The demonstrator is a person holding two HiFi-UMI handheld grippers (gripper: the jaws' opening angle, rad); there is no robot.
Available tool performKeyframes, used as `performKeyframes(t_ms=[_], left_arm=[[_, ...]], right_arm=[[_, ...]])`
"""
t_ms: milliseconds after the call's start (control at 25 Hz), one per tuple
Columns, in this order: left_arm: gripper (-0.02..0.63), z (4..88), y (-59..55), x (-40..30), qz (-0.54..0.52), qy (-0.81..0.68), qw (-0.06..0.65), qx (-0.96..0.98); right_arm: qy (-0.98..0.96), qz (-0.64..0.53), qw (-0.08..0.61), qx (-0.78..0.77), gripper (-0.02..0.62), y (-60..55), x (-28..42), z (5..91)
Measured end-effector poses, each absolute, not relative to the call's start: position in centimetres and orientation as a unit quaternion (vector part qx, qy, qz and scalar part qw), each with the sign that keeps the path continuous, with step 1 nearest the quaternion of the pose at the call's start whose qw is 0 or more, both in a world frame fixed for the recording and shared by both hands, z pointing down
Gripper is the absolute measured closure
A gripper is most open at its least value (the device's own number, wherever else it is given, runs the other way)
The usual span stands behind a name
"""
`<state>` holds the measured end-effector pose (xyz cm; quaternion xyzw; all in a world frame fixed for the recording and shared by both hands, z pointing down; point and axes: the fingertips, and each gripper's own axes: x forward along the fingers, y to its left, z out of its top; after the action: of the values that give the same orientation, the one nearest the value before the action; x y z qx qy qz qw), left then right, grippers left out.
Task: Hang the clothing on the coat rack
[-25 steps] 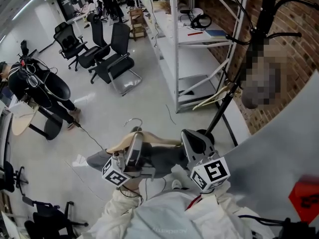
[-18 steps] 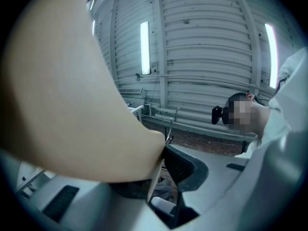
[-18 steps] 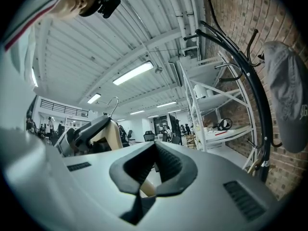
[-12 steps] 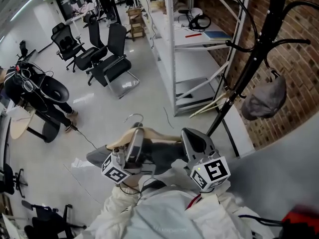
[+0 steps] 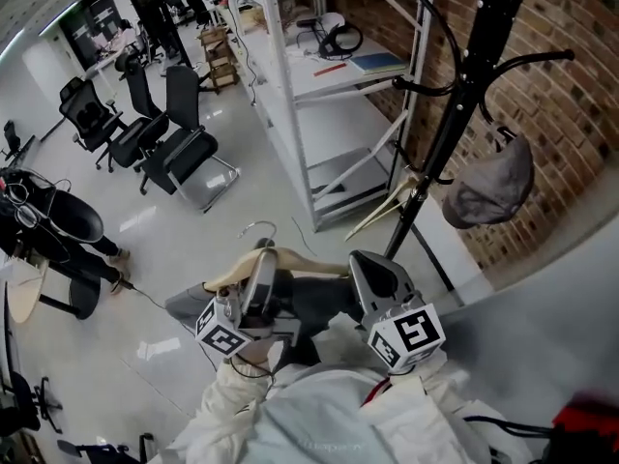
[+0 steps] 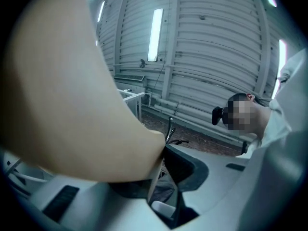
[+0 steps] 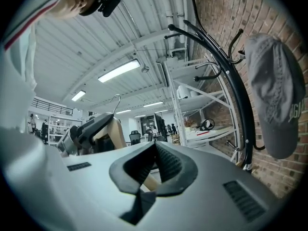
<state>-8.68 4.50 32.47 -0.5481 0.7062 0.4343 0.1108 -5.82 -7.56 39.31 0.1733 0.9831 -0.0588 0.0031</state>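
L gripper point(image 5: 263, 269): clamped on left shoulder of wooden hanger point(image 5: 308, 265). Dark grey clothing point(image 5: 314, 303) draped on hanger, near centre, carried betw. both tools, well apart from rack. R gripper point(image 5: 375, 271): closed on hanger's right arm. Coat rack point(image 5: 453, 114) far right; grey cap point(image 5: 488, 184) on one prong. Assessment: cloth soft, light, may slide; hanger stiff. Grip wood, lead w/ wire hook point(image 5: 253, 230).

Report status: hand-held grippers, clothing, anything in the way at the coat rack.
Left hand-held gripper and right hand-held gripper shut on hanger. Clothing on it, not yet on coat rack. Cap takes one hook; others free.
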Motion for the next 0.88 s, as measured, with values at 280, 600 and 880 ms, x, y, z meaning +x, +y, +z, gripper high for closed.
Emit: performKeyframes(t_ms=[280, 600, 880], left_arm=[[0.495, 32.8, 1.5, -13.7, 0.447, 0.668, 0.086, -0.589], [0.495, 33.3, -2.5, -19.6, 0.469, 0.607, 0.041, -0.64], [0.495, 33.3, -6.8, -22.8, 0.476, 0.551, -0.003, -0.685]], right_arm=[[0.992, -0.055, 0.002, 0.117, 0.571, -9.9, -9.4, 39.7], [0.998, -0.057, -0.005, 0.031, 0.571, -13.1, -13.7, 40.5], [0.998, -0.045, -0.018, -0.037, 0.571, -15.5, -16.0, 40.0]])
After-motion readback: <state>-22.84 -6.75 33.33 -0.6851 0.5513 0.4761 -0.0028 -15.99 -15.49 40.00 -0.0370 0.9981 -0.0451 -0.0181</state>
